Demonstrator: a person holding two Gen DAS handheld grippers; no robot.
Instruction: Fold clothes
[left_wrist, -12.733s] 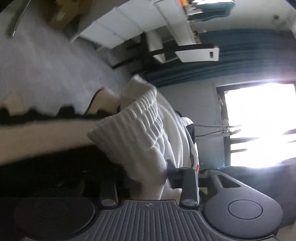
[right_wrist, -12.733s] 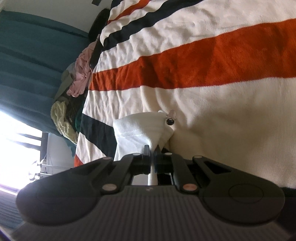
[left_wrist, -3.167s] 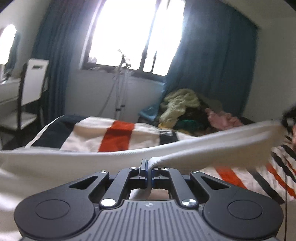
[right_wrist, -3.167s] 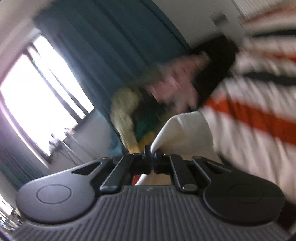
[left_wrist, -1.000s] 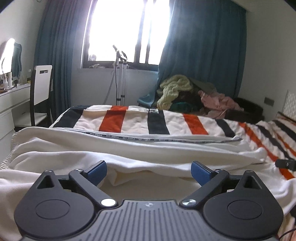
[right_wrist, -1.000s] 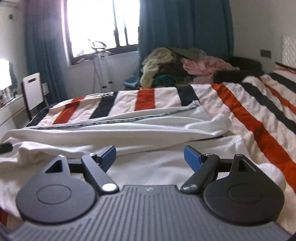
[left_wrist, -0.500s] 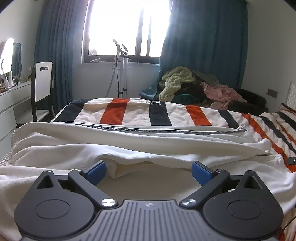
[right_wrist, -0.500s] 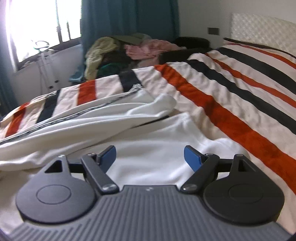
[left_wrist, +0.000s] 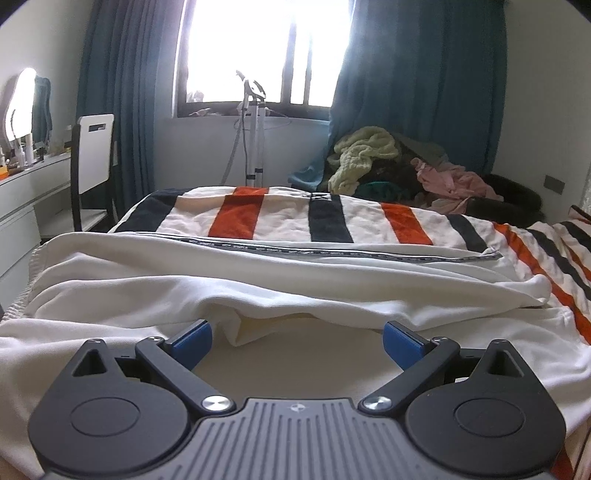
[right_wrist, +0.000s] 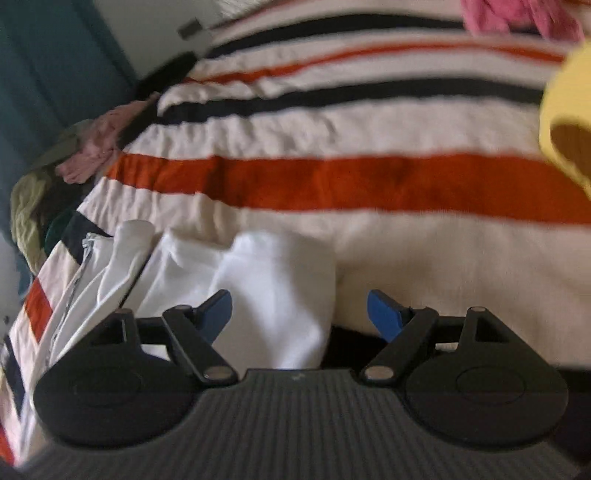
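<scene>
A white garment (left_wrist: 258, 280) with a dark zip line lies spread and rumpled across the striped bed. My left gripper (left_wrist: 297, 338) hovers just above its near part, open, blue pads wide apart, nothing between them. In the right wrist view the same white garment (right_wrist: 273, 288) ends in a rounded fold at lower left. My right gripper (right_wrist: 299, 308) is open over that end, its left fingertip (right_wrist: 216, 308) above the cloth, and the view is tilted and blurred.
The bed's blanket (left_wrist: 328, 218) has orange, black and cream stripes. A heap of clothes (left_wrist: 391, 166) sits beyond the bed by the blue curtain. A white chair (left_wrist: 92, 158) and desk stand at left. A yellow item (right_wrist: 565, 114) and pink cloth (right_wrist: 517, 14) lie at right.
Both grippers, shut on the white garment seconds ago, now stand open with it lying on the bed. In the last half second the right gripper swung right and tilted; the left barely moved.
</scene>
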